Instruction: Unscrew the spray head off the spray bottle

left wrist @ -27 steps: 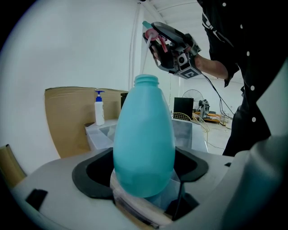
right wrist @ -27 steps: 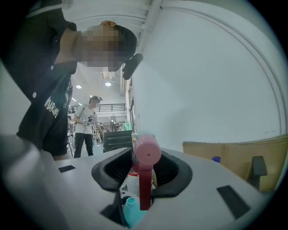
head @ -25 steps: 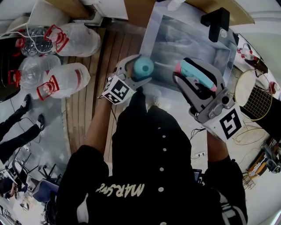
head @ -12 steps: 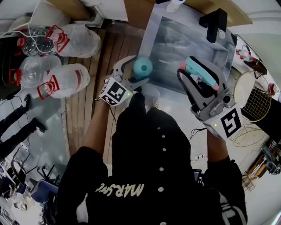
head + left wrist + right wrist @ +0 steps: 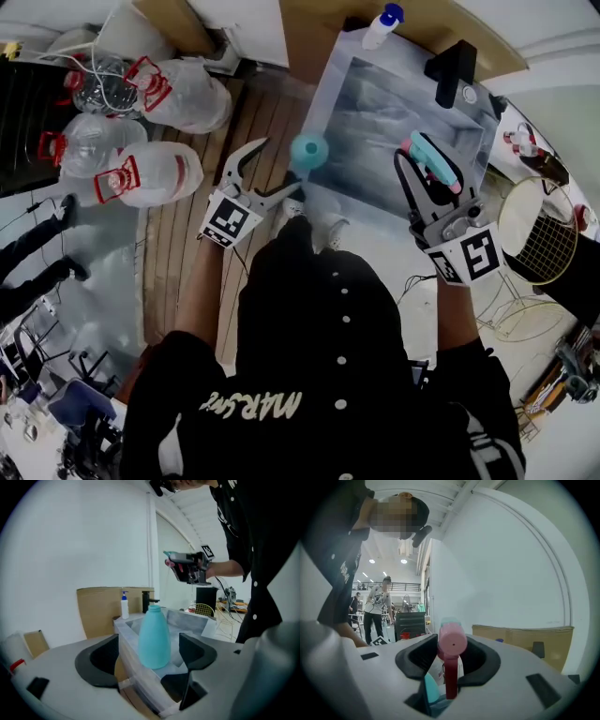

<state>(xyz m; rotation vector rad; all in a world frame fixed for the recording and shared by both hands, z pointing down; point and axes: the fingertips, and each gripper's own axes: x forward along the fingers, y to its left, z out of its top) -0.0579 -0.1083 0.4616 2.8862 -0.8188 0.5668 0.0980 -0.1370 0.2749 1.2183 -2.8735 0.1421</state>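
Bottle [image 5: 308,150] stands on the sink's [image 5: 384,122] near-left corner, left gripper [image 5: 278,164] just before it. Spray head [image 5: 441,167] sits in the right gripper [image 5: 419,173] at right. Jugs [image 5: 150,173] lie on the floor at left.

Basin: mid open, rims crowded.
Bottle [image 5: 309,150] stands alone at near-left corner of basin [image 5: 375,131], w/ a gap btw. it and the open left tongs [image 5: 277,163]. Black tap [image 5: 453,67] and pump btl [image 5: 382,26] block far rim. Right tongs [image 5: 417,167] w/ spray head [image 5: 433,161] hang over right side. Water jugs [image 5: 155,173] crowd floor at left, wire basket [image 5: 539,220] at right.
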